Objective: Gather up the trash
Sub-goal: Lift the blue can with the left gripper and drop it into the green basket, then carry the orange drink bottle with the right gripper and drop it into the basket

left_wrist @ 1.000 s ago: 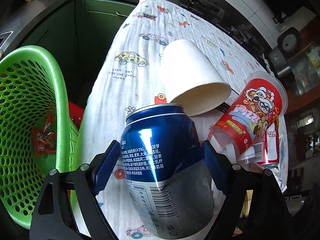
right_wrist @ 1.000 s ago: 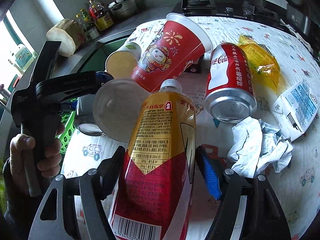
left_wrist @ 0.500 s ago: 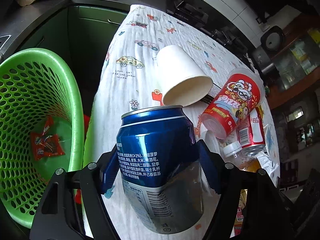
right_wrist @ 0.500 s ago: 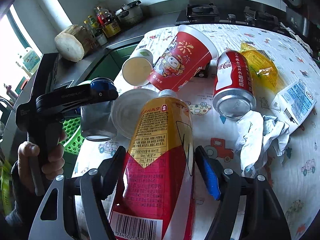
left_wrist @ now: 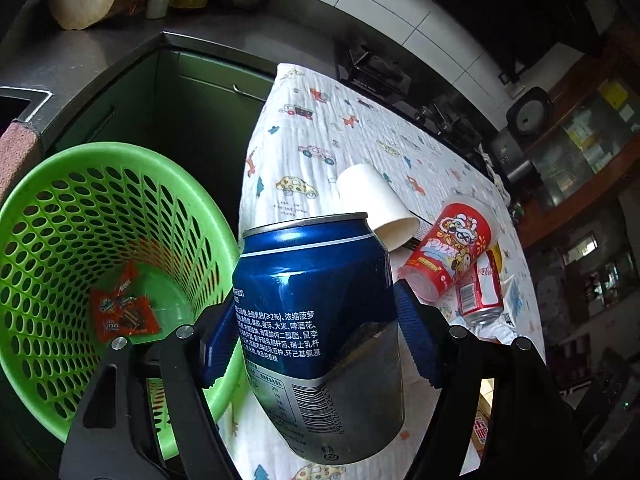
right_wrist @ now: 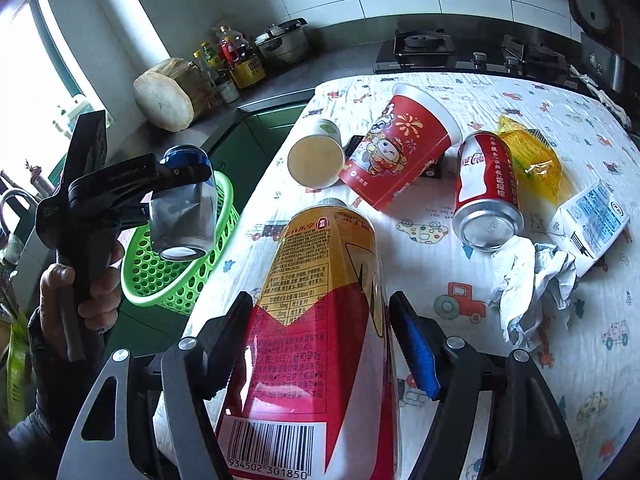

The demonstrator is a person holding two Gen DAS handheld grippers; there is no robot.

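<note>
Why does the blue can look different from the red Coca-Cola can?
The dented blue metal can is pinched between the left gripper's fingers, up off the table beside the green basket. The red Coca-Cola can lies on its side on the car-print cloth, touched by no gripper. The blue one is crumpled low down; the red one looks smooth. Both are drink cans with silver ends.

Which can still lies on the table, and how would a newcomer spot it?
Start at the white car-print tablecloth. Near its middle, right of the big red paper cup and left of the yellow plastic bag, lies the red Coca-Cola can. It is the only metal can there, silver base toward the crumpled white tissue.
</note>
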